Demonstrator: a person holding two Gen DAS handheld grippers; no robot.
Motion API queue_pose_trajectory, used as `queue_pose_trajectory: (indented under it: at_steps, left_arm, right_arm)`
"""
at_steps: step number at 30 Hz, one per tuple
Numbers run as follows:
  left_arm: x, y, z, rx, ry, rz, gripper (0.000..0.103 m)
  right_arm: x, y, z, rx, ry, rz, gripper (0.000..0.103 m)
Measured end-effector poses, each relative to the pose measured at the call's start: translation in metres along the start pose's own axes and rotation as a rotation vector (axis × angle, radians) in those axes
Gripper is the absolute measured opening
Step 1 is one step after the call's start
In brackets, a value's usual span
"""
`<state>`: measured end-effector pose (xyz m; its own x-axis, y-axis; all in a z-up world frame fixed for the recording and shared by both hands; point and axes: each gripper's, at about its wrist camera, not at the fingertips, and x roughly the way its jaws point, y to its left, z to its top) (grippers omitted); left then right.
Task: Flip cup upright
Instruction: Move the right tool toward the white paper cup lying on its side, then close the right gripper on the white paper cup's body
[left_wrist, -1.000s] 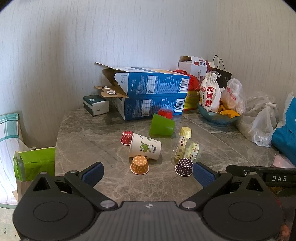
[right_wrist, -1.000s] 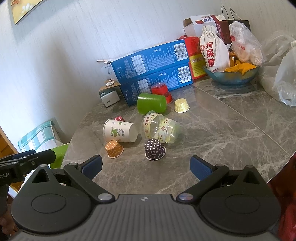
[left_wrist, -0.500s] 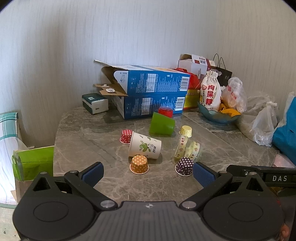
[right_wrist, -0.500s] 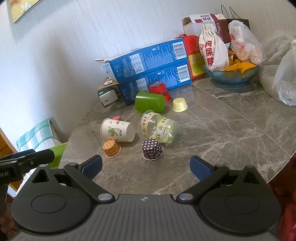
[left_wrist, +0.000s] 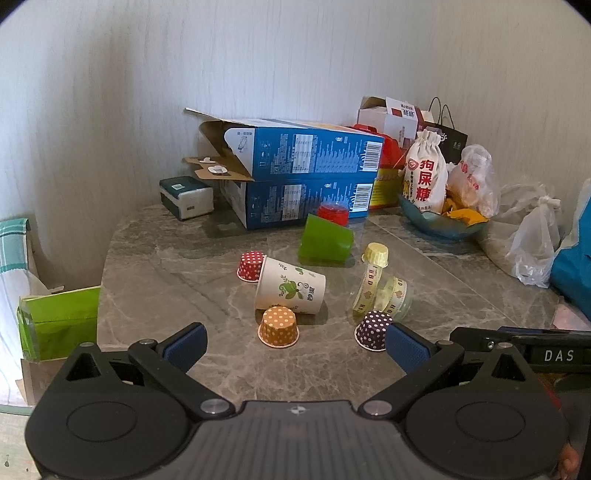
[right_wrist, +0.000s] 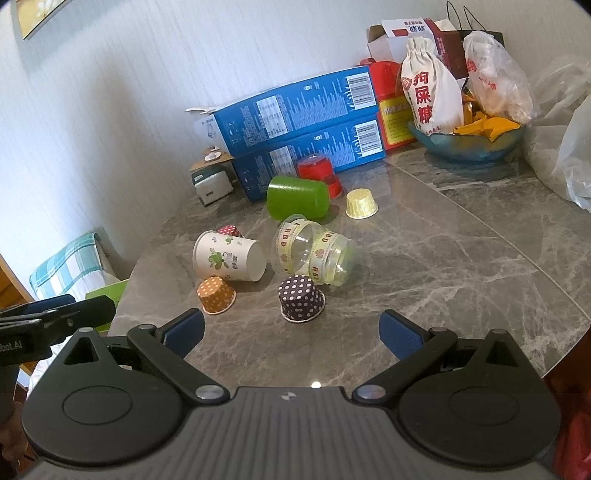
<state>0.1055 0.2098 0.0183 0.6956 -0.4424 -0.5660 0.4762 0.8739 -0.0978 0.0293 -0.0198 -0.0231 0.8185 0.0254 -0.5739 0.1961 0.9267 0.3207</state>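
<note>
Both claws, left (left_wrist: 295, 345) and right (right_wrist: 291, 330), gape empty above tabletop (right_wrist: 424, 266); paper cup (right_wrist: 229, 260), green cup (right_wrist: 297, 197) lie sideways.

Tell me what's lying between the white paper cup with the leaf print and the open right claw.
In the right wrist view, the upside-down orange polka-dot cupcake liner sits just in front of the tipped white paper cup; beyond it, bare marble tabletop reaches the right claw.
</note>
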Motion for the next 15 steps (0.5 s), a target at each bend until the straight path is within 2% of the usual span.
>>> queue_pose_trajectory:
  at_steps: [4, 7, 12, 15]
  left_arm:
    - [0.007, 0.004, -0.002, -0.011, 0.015, 0.004, 0.103]
    - [0.008, 0.009, -0.007, -0.005, 0.007, 0.016, 0.103]
    - [0.012, 0.037, -0.025, -0.020, 0.032, 0.081, 0.103]
    - [0.011, 0.055, -0.032, -0.061, 0.033, 0.096, 0.103]
  right_arm:
    - [0.005, -0.001, 0.002, -0.006, 0.006, 0.000, 0.102]
    - [0.010, 0.006, 0.009, -0.065, -0.010, 0.002, 0.102]
    - [0.024, 0.045, 0.036, -0.374, 0.014, 0.029, 0.102]
    - [0.057, 0.073, 0.058, -0.542, 0.082, 0.025, 0.102]
